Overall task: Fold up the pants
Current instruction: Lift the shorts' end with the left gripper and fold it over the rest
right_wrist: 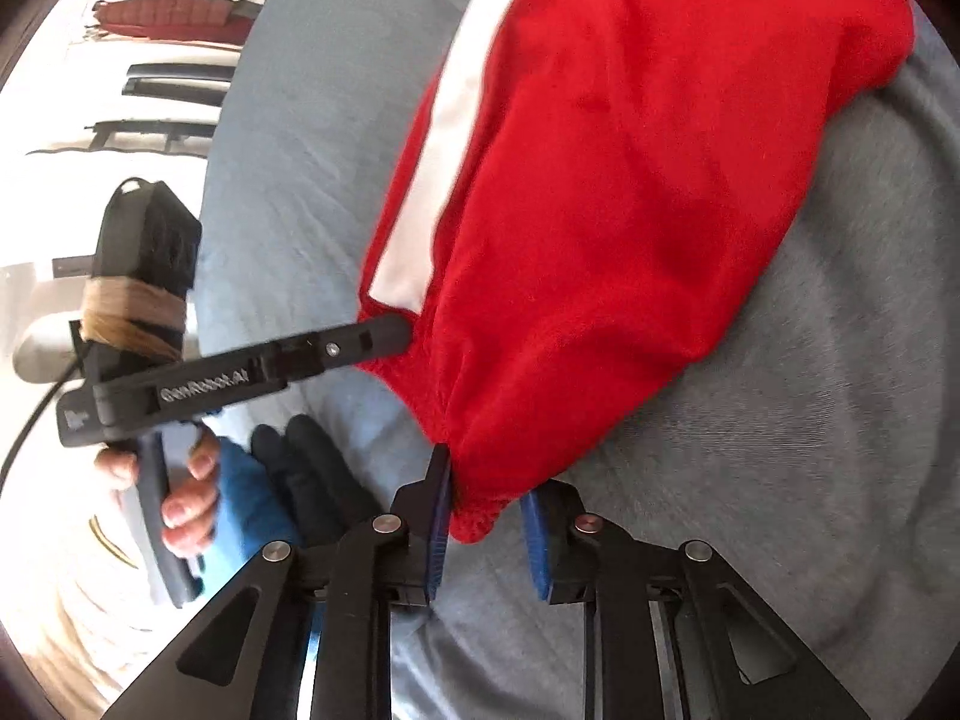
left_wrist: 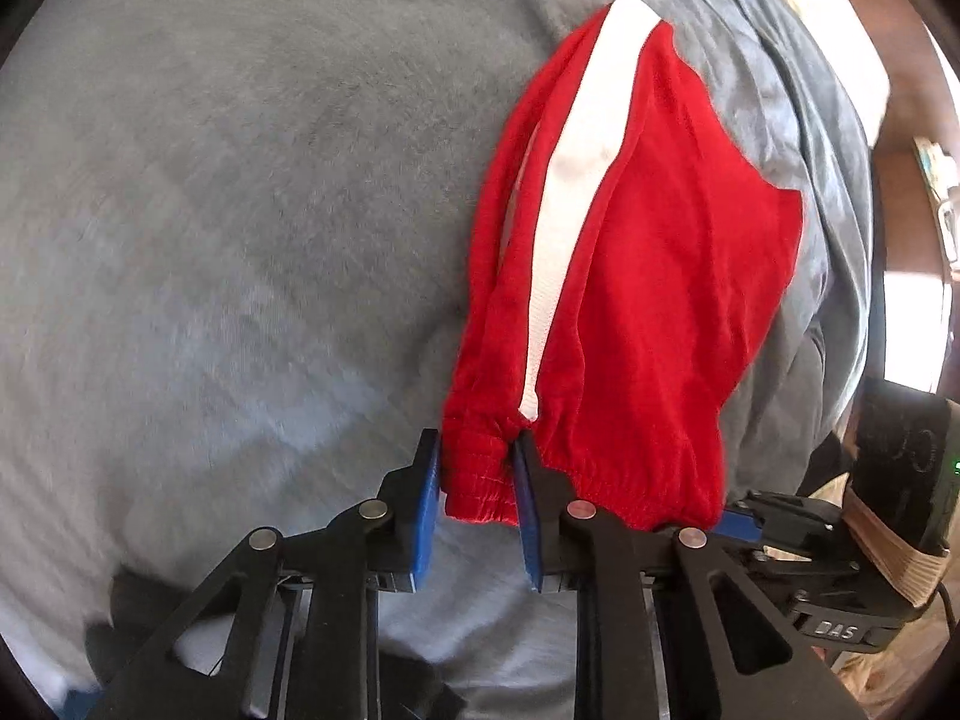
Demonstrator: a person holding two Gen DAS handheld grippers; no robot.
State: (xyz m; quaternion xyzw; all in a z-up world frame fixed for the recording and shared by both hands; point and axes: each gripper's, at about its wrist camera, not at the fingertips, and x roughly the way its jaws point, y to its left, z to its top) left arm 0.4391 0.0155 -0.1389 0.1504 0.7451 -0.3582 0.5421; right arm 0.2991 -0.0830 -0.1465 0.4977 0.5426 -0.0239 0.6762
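Red pants [left_wrist: 648, 276] with a white side stripe [left_wrist: 576, 192] hang lifted above a grey-blue sheet [left_wrist: 240, 210]. My left gripper [left_wrist: 477, 483] is shut on the elastic waistband at one corner. My right gripper [right_wrist: 486, 510] is shut on the waistband's other end [right_wrist: 474, 516], with the pants [right_wrist: 630, 180] stretching away from it. The right gripper also shows at the lower right of the left wrist view [left_wrist: 744, 525]. The left gripper shows in the right wrist view [right_wrist: 384, 336], pinching the waistband by the stripe [right_wrist: 444, 144].
The sheet [right_wrist: 810, 420] covers the surface below, with wrinkles at the far right edge [left_wrist: 780, 90]. The hand holding the left gripper [right_wrist: 180, 480] is at the left, near blue and black cloth [right_wrist: 282, 492]. Furniture [right_wrist: 174, 18] stands beyond the surface.
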